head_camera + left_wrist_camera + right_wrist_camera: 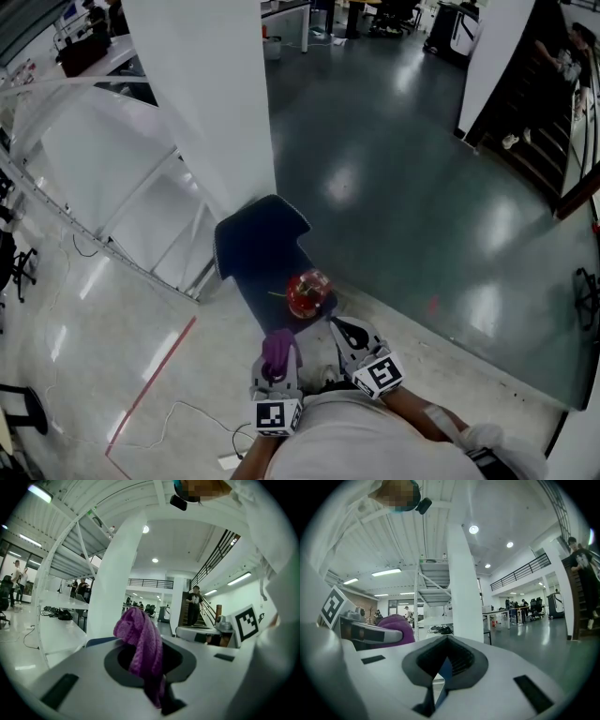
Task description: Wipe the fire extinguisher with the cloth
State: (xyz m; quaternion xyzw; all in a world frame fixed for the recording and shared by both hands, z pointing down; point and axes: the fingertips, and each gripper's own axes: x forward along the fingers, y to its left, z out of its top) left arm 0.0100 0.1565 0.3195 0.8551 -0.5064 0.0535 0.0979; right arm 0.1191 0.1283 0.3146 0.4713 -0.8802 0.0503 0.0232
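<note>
Head view: the fire extinguisher [307, 293] stands on a dark blue mat [261, 246], just ahead of both tongs. The left gripper [279, 337] carries a purple cloth [277, 352]; the right gripper [343, 327] is beside it.

Left gripper view: the jaws pinch the cloth [140, 641].

Right gripper view: the jaws are narrowed together with nothing between them.

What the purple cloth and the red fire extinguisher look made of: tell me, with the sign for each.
Cloth: soft, matt textile, perhaps microfibre; a fine nubbly weave shows and it droops in limp folds.
Fire extinguisher: probably glossy painted metal; bright glints on its red top, but too small to be sure.
</note>
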